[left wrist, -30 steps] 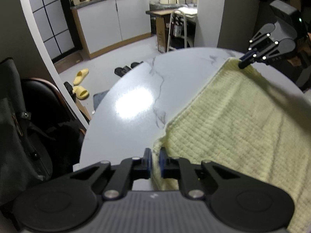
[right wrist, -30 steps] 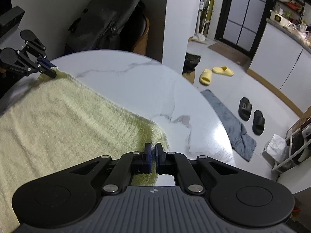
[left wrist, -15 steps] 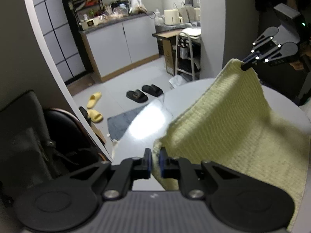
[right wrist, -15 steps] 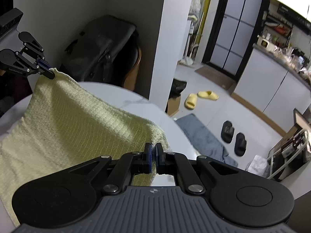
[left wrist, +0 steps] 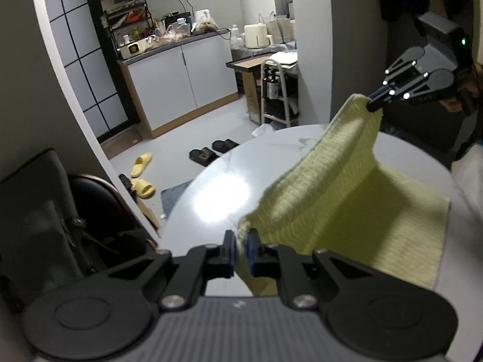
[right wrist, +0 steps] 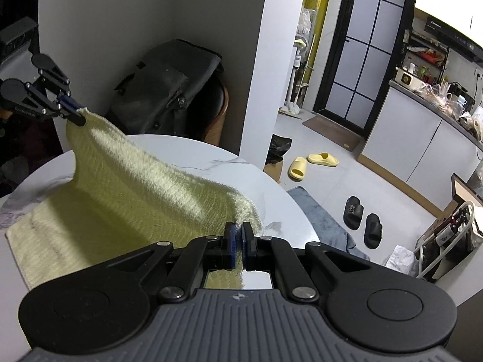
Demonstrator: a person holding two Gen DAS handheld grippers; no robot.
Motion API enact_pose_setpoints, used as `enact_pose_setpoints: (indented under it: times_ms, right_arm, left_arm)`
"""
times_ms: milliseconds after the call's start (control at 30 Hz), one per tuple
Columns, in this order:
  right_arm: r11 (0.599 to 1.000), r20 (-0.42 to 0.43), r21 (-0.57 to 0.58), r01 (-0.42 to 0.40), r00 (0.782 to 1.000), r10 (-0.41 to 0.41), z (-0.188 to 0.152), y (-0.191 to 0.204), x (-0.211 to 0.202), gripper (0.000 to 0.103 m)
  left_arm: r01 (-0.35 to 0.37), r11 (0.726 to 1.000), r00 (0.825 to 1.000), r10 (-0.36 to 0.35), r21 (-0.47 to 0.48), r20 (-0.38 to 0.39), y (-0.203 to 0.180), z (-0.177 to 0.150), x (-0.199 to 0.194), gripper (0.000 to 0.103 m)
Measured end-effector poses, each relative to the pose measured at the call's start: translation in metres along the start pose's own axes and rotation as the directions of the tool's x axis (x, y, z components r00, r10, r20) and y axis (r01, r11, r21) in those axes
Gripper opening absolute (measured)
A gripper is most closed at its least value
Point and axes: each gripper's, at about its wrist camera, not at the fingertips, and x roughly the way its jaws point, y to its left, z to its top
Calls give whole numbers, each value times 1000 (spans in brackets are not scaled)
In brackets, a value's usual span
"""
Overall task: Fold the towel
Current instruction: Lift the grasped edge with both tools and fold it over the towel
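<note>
A pale yellow waffle towel (left wrist: 347, 193) lies partly on the round white marble table (left wrist: 217, 193). Its far edge is lifted off the top, held at both corners. My left gripper (left wrist: 240, 242) is shut on one corner. My right gripper (left wrist: 374, 105) pinches the other corner, higher up at the right. In the right wrist view the towel (right wrist: 126, 193) sags between my right gripper (right wrist: 238, 235), shut on its corner, and my left gripper (right wrist: 77, 116) at the upper left. The near half of the towel rests flat on the table (right wrist: 271, 199).
A chair with a dark bag (right wrist: 169, 90) stands against the wall beside the table. Yellow slippers (right wrist: 311, 163), black slippers (right wrist: 362, 220) and a grey mat (right wrist: 326, 226) lie on the floor. Kitchen cabinets (left wrist: 181, 84) and a small rack (left wrist: 277, 90) stand beyond.
Both grippers have risen with the towel's corners. The edge that lay flat on the table now hangs in the air, and the towel sags between them.
</note>
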Motion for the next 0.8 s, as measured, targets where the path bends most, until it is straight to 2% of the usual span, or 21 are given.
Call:
enact_pose_setpoints:
  times_ms: [233, 467, 800]
  right_arm:
    - [1000, 0, -16, -22, 1000, 22, -14, 23, -18, 4]
    - [999, 16, 25, -35, 999, 34, -38, 40, -36, 4]
    - [998, -12, 45, -34, 999, 34, -68, 62, -48, 4]
  left_arm:
    - [17, 1000, 1000, -17, 2, 1, -21, -18, -14, 9]
    - [25, 1000, 1000, -25, 11, -11, -38, -34, -24, 9]
    - [55, 998, 998, -55, 14, -6, -57, -57, -31, 10]
